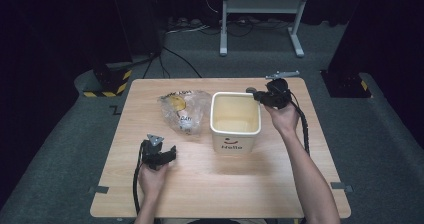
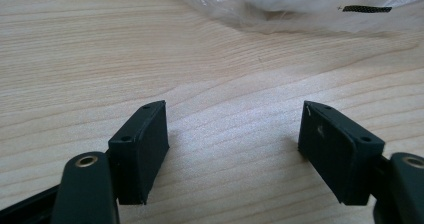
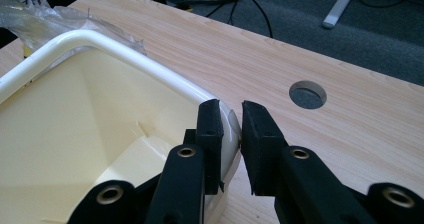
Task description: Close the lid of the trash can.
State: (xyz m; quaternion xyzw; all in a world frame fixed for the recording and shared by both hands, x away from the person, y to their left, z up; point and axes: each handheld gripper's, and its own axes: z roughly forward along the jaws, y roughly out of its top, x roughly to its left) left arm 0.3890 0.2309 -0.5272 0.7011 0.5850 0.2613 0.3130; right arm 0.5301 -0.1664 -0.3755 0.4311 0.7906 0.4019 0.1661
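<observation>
A cream square bin [image 1: 235,119] stands upright near the middle of the wooden table [image 1: 280,184], slightly toward the far side, its printed face turned to the person. The right gripper [image 1: 256,96] is at the bin's far right corner. In the right gripper view its jaws stand narrow and are clamped on the rim [image 3: 231,126], one jaw inside the wall and one outside, pads against the cream edge. The interior of the bin [image 3: 75,134] shows a bare cream floor.

The left gripper [image 1: 170,154] rests low over the table at the near left, apart from the bin. In the left gripper view its jaws stand wide with bare tabletop [image 2: 230,149] between them and nothing held. A crumpled clear plastic bag [image 1: 182,110] lies on the table just left of the bin, close against its left wall; whether they touch cannot be told. The bag's edge [image 2: 300,14] lies ahead of the left gripper's jaws, near but not touching them.

Edges: the bin's far rim sits near the table's far edge, with a narrow strip of wood behind it. A round cable hole [image 3: 307,94] in the tabletop lies just beyond the right gripper, toward the far right. The right side of the table offers a moderate strip of open wood beside the bin. The near half of the table, in front of the bin and right of the left gripper, is the largest open area.
</observation>
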